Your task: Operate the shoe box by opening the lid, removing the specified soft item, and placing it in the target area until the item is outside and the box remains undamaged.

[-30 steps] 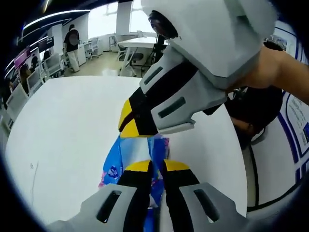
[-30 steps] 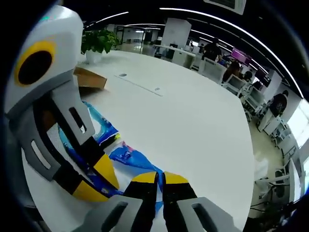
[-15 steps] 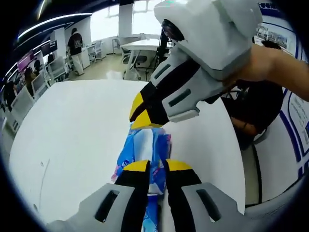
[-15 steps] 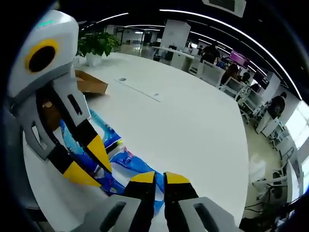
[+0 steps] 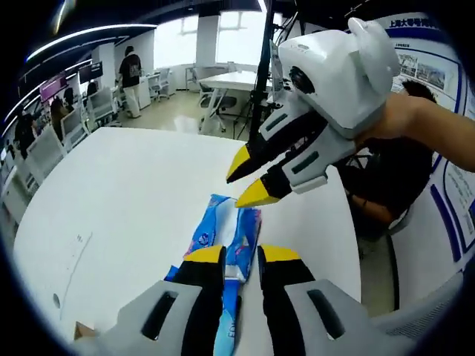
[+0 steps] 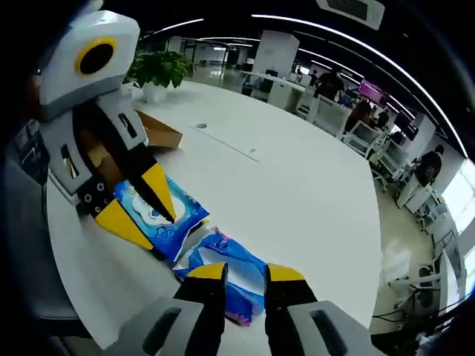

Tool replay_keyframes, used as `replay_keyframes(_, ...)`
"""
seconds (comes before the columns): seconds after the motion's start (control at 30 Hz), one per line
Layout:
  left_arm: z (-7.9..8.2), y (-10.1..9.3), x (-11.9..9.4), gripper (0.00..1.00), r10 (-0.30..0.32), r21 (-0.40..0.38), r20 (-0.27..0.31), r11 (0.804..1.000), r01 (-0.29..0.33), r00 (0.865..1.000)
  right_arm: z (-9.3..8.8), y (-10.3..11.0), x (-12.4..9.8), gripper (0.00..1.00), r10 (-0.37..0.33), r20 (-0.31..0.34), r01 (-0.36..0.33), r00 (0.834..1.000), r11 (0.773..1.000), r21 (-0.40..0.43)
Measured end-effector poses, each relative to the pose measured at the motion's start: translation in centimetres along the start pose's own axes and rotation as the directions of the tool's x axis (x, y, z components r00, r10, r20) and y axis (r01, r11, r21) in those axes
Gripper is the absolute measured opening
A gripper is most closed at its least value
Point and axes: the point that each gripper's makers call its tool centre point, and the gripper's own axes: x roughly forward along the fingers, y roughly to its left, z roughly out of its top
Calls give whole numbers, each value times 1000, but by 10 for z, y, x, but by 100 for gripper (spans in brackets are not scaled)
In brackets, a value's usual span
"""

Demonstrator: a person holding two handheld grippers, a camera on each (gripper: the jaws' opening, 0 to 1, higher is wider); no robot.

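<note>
From where I stand, the brown shoe box sits at the far left of the right gripper view, its lid flap up, beside a potted plant on the white table. Next along, the left gripper comes in with its yellow tips spread apart over the blue soft packs — these lie flat on the tabletop, clear of the box, one broad pack and a narrower one just beside it. At the bottom of that view the right gripper has its own jaws a little apart, with nothing pinched between them, hanging just above the narrower pack. In the left gripper view the packs run lengthwise away from the left gripper's own jaws, which stand narrowly open astride the near end of the packaging; whether they touch the film I cannot tell. To the right, the right gripper points down at the far end, tips parted and empty, held in a person's hand. The item looks to be out and laid down, so the step in hand is the release — best done by lifting both grippers straight up with jaws kept open, so no film catches a tip and drags, and by keeping the left one well clear of the box flap.
</note>
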Motion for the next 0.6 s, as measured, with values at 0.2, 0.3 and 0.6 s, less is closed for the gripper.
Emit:
replay_keyframes(0.2,-1,0,-30,23,29,8,15,1000,-29,999,12,17,-11,23,18,7,-17,1000,999,-28)
replay_keyframes(0.3,-3,1,-49,25,44,12,33,999,-44,998,21,23,-18,24,20,16,-19,1000,999,-46)
replay_keyframes(0.6,-13,5,-101,35,96,24,71,995,-98,993,53,48,-32,31,50,46,-47,998,996,-82)
